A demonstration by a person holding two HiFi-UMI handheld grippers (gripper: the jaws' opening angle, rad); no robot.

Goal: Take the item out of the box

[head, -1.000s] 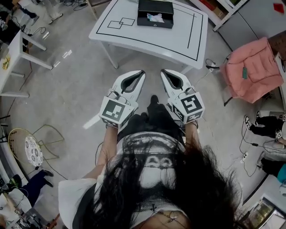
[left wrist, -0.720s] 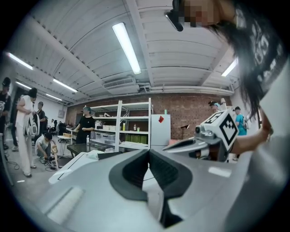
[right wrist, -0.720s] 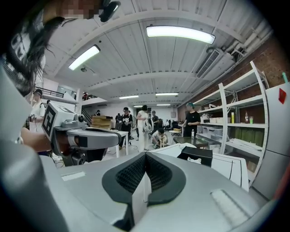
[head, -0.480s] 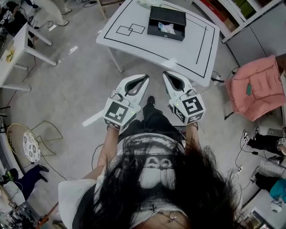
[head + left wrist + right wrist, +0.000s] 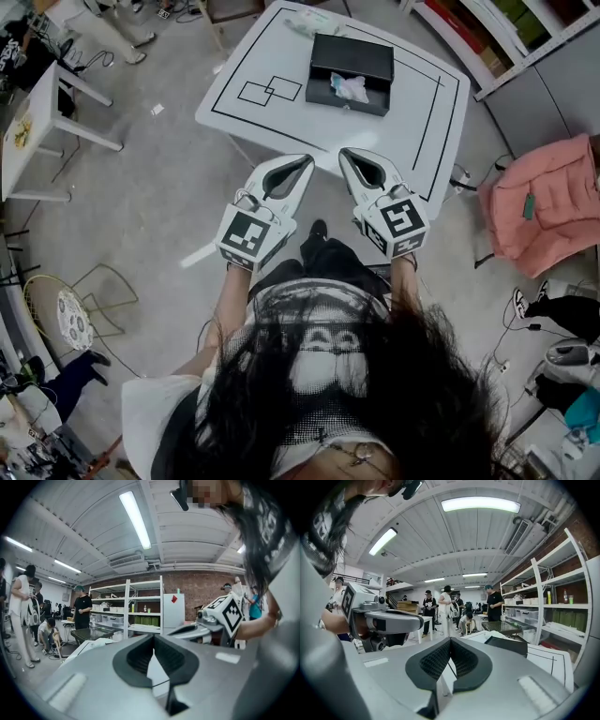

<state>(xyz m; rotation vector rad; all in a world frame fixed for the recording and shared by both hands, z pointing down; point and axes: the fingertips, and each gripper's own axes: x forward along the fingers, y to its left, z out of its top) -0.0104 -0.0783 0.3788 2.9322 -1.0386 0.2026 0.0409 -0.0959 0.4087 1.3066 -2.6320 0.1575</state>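
Evidently held the left gripper (image 5: 300, 161) and the right gripper (image 5: 345, 156) side by side, both shut and empty, near the front edge of the white table (image 5: 281, 122). Likely needed to reach on to the black box (image 5: 323, 95) at the far side, spread one pair of jaws above it and come straight down, perhaps bracing the box with the other. Lay inside that box as a pale, crumpled item (image 5: 350, 87); looked soft, possibly cloth or wrapping, but showed too small to say.
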